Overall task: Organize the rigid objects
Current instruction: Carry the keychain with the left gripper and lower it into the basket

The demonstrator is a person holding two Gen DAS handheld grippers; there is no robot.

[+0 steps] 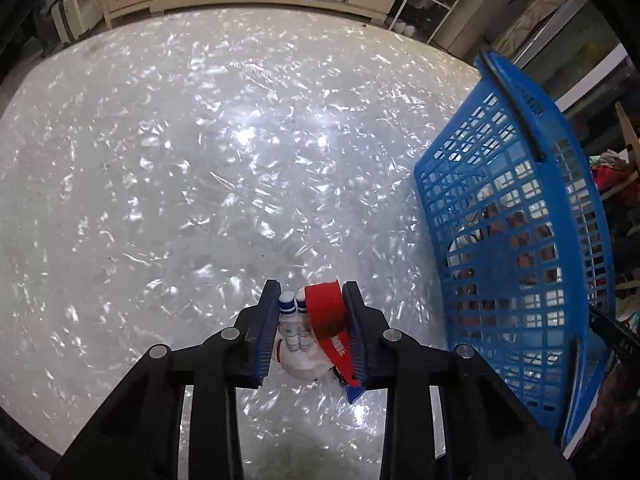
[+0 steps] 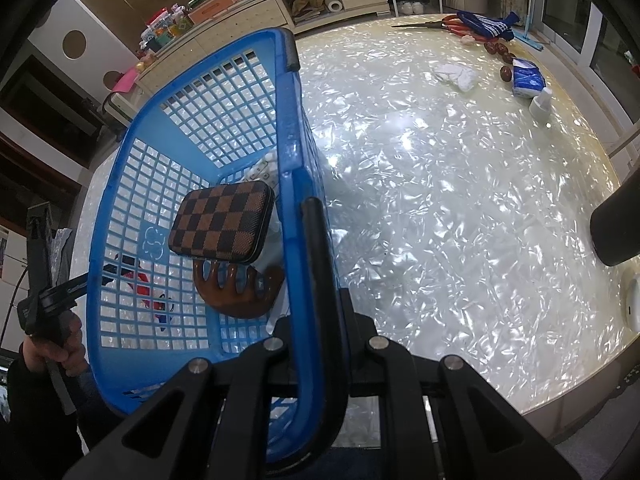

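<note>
My left gripper [image 1: 312, 292] is shut on a pack of small white bottles with a red wrapper [image 1: 316, 328], held just above the pearly table left of the blue basket [image 1: 520, 240]. My right gripper [image 2: 316, 312] is shut on the blue basket's near rim and black handle [image 2: 320, 280]. The basket [image 2: 120, 220] holds a brown checkered case [image 2: 222, 222], a brown wooden comb [image 2: 240, 292] and a white remote [image 2: 264, 172]. The bottle pack shows through the basket wall [image 2: 148, 292].
At the table's far right lie scissors [image 2: 452, 24], a blue knit item [image 2: 488, 26], a white cloth [image 2: 456, 74], a tissue pack [image 2: 528, 78] and brown nuts [image 2: 506, 74]. A dark cylinder [image 2: 616, 224] stands at the right edge. Cabinets line the far wall.
</note>
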